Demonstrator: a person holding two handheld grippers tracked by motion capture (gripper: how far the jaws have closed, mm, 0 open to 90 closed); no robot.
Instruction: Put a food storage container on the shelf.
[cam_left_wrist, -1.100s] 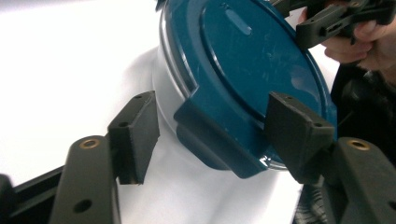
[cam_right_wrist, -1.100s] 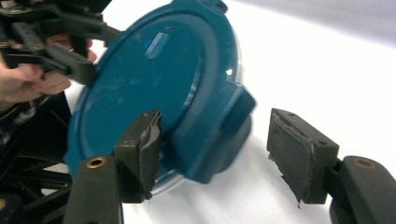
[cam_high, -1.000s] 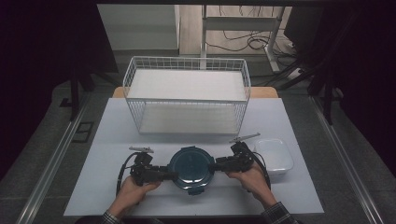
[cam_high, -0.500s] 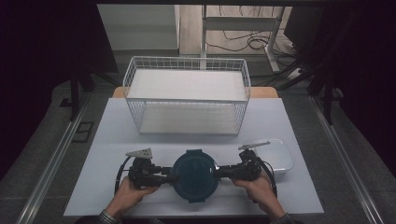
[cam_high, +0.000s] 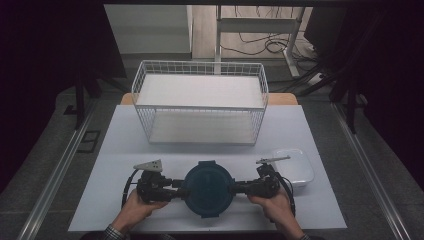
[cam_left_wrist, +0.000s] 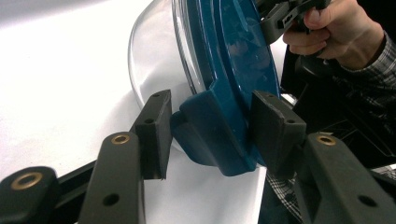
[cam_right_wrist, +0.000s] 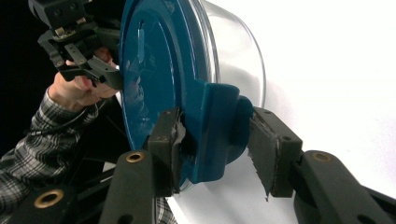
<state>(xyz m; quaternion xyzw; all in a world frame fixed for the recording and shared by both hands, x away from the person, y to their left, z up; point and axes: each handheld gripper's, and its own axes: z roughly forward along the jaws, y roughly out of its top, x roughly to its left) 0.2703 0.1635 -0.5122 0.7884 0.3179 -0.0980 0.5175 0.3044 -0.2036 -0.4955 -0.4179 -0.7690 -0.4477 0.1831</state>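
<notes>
— Left gripper view: what does that claw have?

— The left gripper (cam_left_wrist: 210, 128) has a blue clip tab (cam_left_wrist: 212, 135) of the blue lid (cam_left_wrist: 233, 60) between its pads. The right-hand pad lies on the tab; at the left-hand pad contact is hard to judge. The jaws have just been closing on it.

— And across from it?

— Right gripper view puts the right gripper (cam_right_wrist: 217, 140) on the opposite tab (cam_right_wrist: 219, 130), both pads against it, jaws also just closing.

— Where does the container sit?

— Directly between the two claws in the high view: the lid (cam_high: 208, 187) tops a clear round bowl (cam_left_wrist: 154, 60) on the white table (cam_high: 125, 130), left gripper (cam_high: 175, 185) and right gripper (cam_high: 239, 187) touching its sides.

— Beyond that?

— A white wire basket (cam_high: 200, 102) stands well past the lid, and a white tray (cam_high: 295, 167) lies just beside the right claw's outer side.
</notes>
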